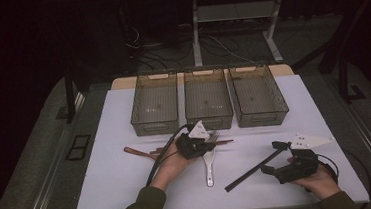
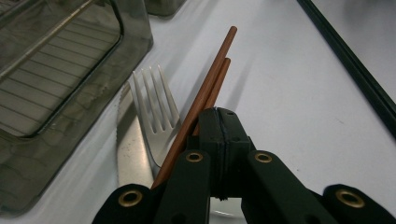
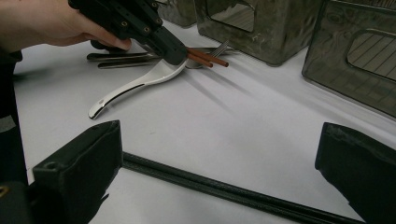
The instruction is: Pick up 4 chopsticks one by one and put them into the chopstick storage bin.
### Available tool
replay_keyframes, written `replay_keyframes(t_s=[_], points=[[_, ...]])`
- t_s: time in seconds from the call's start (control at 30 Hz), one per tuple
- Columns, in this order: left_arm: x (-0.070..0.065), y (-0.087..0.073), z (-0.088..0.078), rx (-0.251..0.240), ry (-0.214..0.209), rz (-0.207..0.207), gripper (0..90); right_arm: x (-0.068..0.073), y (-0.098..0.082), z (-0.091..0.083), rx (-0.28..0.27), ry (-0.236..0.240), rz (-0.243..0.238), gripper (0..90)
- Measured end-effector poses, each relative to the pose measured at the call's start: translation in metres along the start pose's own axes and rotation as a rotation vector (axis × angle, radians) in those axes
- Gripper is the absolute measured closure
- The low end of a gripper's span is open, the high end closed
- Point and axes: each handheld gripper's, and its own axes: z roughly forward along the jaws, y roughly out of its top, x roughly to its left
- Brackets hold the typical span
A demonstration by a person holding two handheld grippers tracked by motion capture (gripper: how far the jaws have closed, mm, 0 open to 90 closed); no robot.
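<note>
- Left claw is clamped on two brown chopsticks, beside the fork on the counter.
- Right claw gapes wide over a black rod, gripping nothing.

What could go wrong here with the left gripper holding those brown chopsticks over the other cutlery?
The left gripper is shut on the chopsticks near one end, and their tips are uneven, so one stick may slip out when lifted. The fork and white spoon lie right under them and could get dragged along. The right gripper is open over a black rod, which it might knock.
</note>
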Motion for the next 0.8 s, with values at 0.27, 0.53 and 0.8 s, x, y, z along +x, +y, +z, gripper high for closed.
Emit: replay_keyframes(t_s=[0.27, 0.53, 0.8], points=[[0.007, 0.001, -0.001, -0.008, 0.02, -0.003, 88.8, 0.0, 0.0, 0.0, 0.0, 0.0, 0.0, 1.0], [0.01, 0.001, -0.002, -0.022, 0.027, -0.018, 88.8, 0.0, 0.0, 0.0, 0.003, -0.001, -0.001, 1.0], [0.014, 0.002, -0.01, -0.049, 0.034, -0.033, 88.7, 0.0, 0.0, 0.0, 0.005, 0.0, -0.002, 1.0]])
